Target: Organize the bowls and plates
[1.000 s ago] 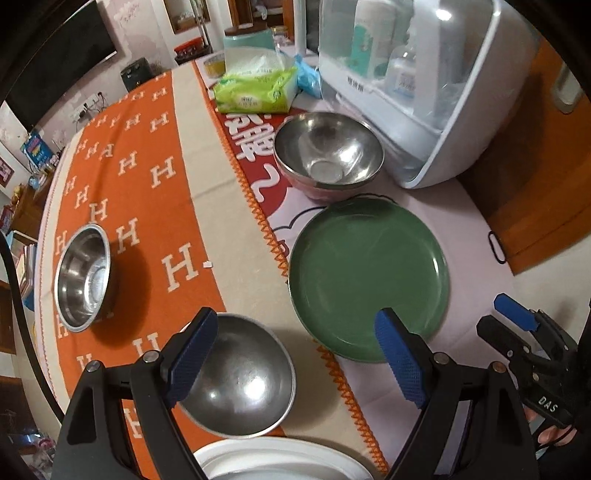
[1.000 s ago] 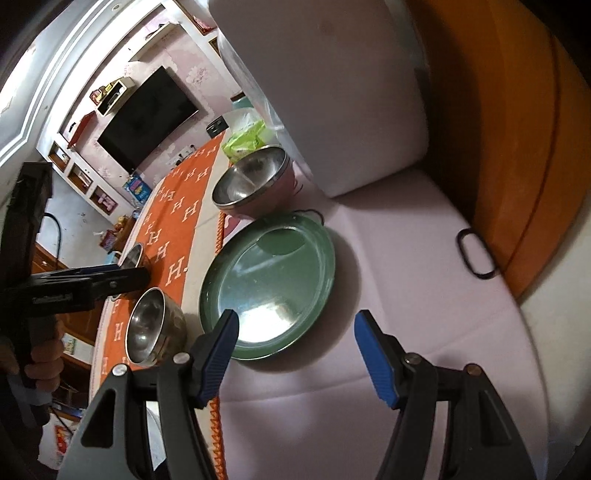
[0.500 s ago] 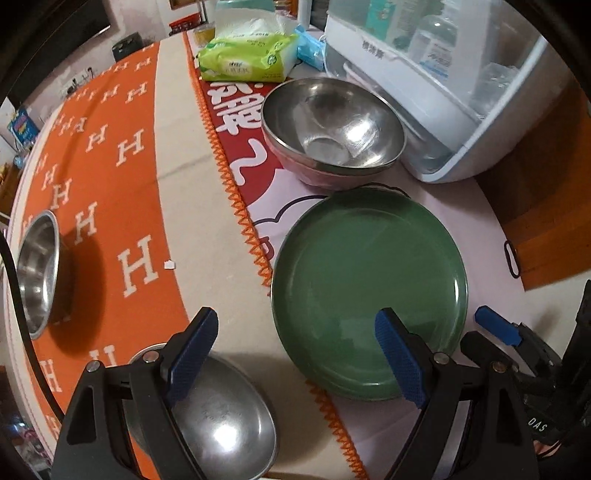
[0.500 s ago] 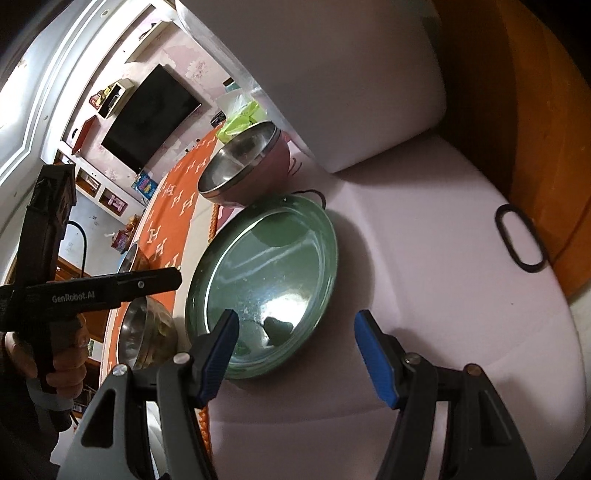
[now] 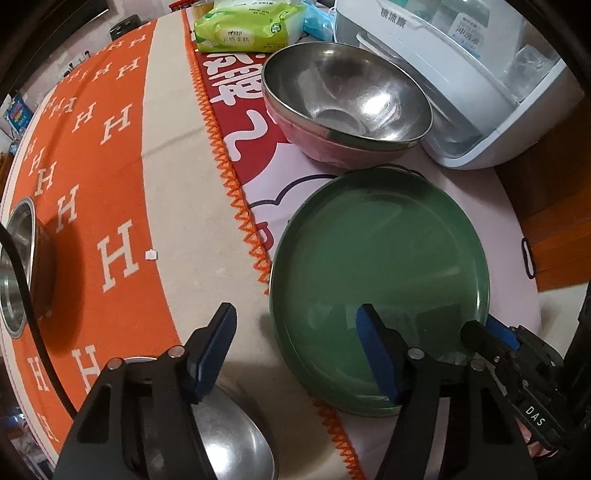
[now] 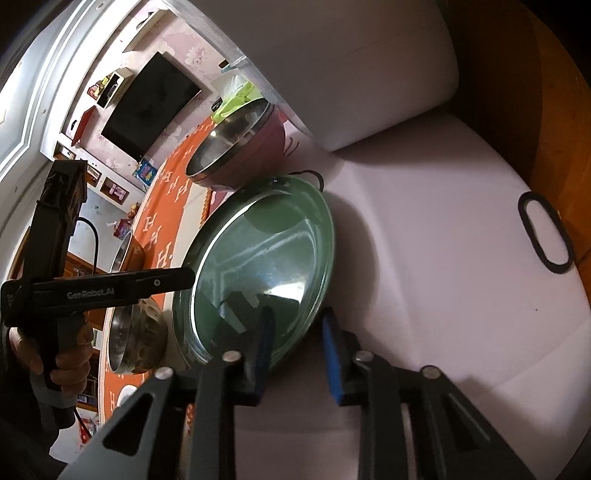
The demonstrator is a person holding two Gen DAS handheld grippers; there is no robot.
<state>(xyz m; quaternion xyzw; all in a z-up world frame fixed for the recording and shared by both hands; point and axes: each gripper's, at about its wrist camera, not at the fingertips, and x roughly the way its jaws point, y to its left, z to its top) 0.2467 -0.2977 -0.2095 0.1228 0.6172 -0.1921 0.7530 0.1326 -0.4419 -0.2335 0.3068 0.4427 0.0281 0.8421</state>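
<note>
A green plate (image 5: pixel 380 273) lies on the table in front of a pink bowl with a steel bowl nested in it (image 5: pixel 343 107). My left gripper (image 5: pixel 295 354) is open, its right finger over the plate's near-left part. My right gripper (image 6: pixel 299 350) is partly closed, its jaws straddling the plate's (image 6: pixel 258 258) near rim; in the left wrist view it shows at the plate's right edge (image 5: pixel 491 332). A steel bowl (image 5: pixel 229 446) sits under my left gripper. Another steel bowl (image 5: pixel 18 258) stands at the far left.
A white dish-dryer cabinet (image 5: pixel 461 74) stands behind the bowls at the right. A green tissue pack (image 5: pixel 247 26) lies at the back. An orange H-patterned cloth (image 5: pixel 92 166) covers the left of the table. A black loop (image 6: pixel 543 232) lies on the pale mat.
Both grippers moved in toward the green plate. My right gripper narrowed its jaws around the plate's rim. The left gripper shifted forward, leaving the near steel bowl lower in view.
</note>
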